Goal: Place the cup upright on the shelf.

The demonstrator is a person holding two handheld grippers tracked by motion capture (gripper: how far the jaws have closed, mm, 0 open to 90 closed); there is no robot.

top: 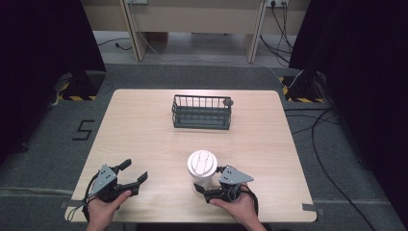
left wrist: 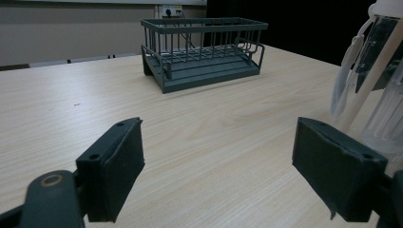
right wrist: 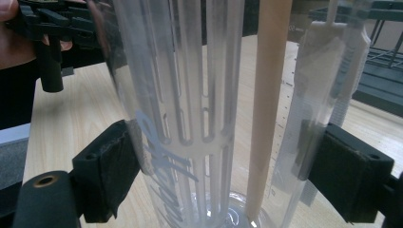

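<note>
Clear plastic makes up the tall bottle [top: 202, 169], which stands upright on the table [top: 144, 139] near its front edge, a white lid on top. Through its wall the right gripper view shows a slotted inner tube and a pale straw running down to the base. The right gripper [top: 208, 189] has its fingers [right wrist: 110, 168] set on either side of the bottle low down, the pads at or very near the wall; whether they already press it I cannot tell. The left gripper [top: 135, 171] rests well to the left of the bottle with its fingers [left wrist: 116, 166] spread wide and nothing between them. A dark wire basket [top: 202, 112] sits farther back at mid-table, well apart from the bottle.

The work in hand looks like taking hold of the bottle with the right gripper, perhaps to carry it towards the basket.

Several things could go wrong from here. The wall is smooth and rounded, so a light squeeze may let the bottle slip or turn between the pads. The grip sits low on a tall thing, so on lifting the top could swing and the bottle tilt over. Closing off-centre might push it sideways and topple it. A hard squeeze could flex the thin plastic. If it is carried to the basket, its base might catch the wire rim.
</note>
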